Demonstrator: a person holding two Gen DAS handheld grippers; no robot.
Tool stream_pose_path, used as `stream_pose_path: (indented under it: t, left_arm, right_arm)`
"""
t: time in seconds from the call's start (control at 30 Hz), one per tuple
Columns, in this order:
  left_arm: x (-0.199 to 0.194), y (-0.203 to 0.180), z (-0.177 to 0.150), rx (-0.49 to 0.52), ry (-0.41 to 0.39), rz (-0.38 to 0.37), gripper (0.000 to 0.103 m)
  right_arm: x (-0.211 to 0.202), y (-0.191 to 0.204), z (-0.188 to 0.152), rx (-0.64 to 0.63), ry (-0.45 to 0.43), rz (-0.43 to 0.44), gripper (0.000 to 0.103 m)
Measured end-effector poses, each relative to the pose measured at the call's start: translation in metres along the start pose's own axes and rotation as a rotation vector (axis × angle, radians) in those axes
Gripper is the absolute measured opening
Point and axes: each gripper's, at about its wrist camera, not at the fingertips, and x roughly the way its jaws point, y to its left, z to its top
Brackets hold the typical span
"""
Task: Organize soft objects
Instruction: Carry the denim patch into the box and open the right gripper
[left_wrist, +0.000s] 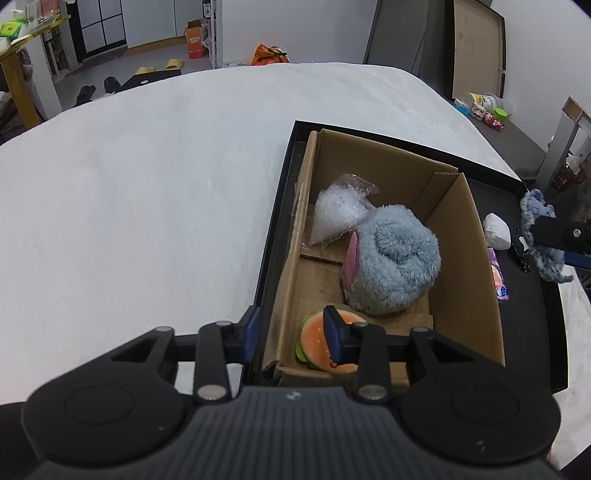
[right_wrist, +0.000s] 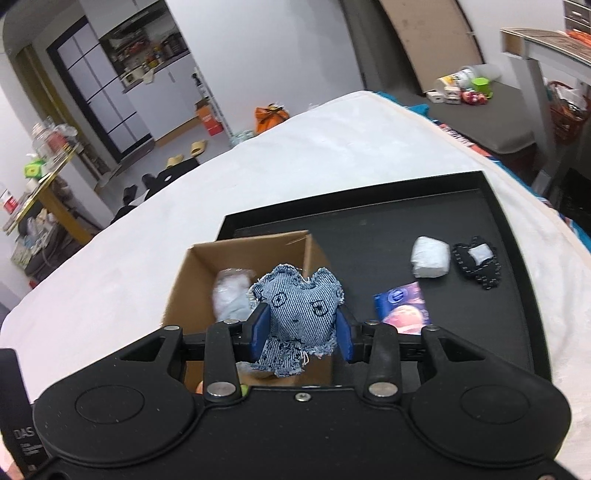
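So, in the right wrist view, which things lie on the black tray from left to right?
Brown cardboard box → blue denim stuffed toy held in the right gripper → colourful flat packet → white wrapped bundle → black stitched fabric piece, all over the black tray.

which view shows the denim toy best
The right wrist view: the denim toy fills the centre, pinched between the right gripper pads, stitching visible. The left wrist view catches it only at the right edge, small and partly hidden.
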Motion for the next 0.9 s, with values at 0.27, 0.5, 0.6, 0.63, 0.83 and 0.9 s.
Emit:
stream_pose_path:
  t: [0.27, 0.5, 0.6, 0.63, 0.83, 0.9]
  left_arm:
    - [0.005, 0.006, -0.003, -0.020, 0.001, -0.020, 0.016]
    - [0.006, 0.012, -0.003, -0.035, -0.004, -0.019, 0.011]
    - [0.006, 0.012, -0.003, -0.036, -0.006, -0.022, 0.011]
    - [0.006, 0.012, -0.003, -0.035, -0.007, -0.021, 0.011]
    - [0.007, 0.012, -0.003, -0.034, -0.006, -0.018, 0.011]
    - [0.007, 0.011, -0.002, -0.035, -0.003, -0.016, 0.011]
  right_arm:
    - [0.010, 0.027, -0.013, -0.046, 0.067, 0.032, 0.047]
    - [0.016, 0.027, -0.016, -0.036, 0.120, 0.035, 0.060]
    - [0.011, 0.021, -0.013, -0.035, 0.102, 0.016, 0.061]
    - [0.010, 0.019, -0.012, -0.039, 0.098, 0.007, 0.061]
    - [0.010, -0.001, -0.007, -0.048, 0.087, -0.031, 0.061]
    - [0.009, -0.008, -0.004, -0.049, 0.084, -0.045, 0.061]
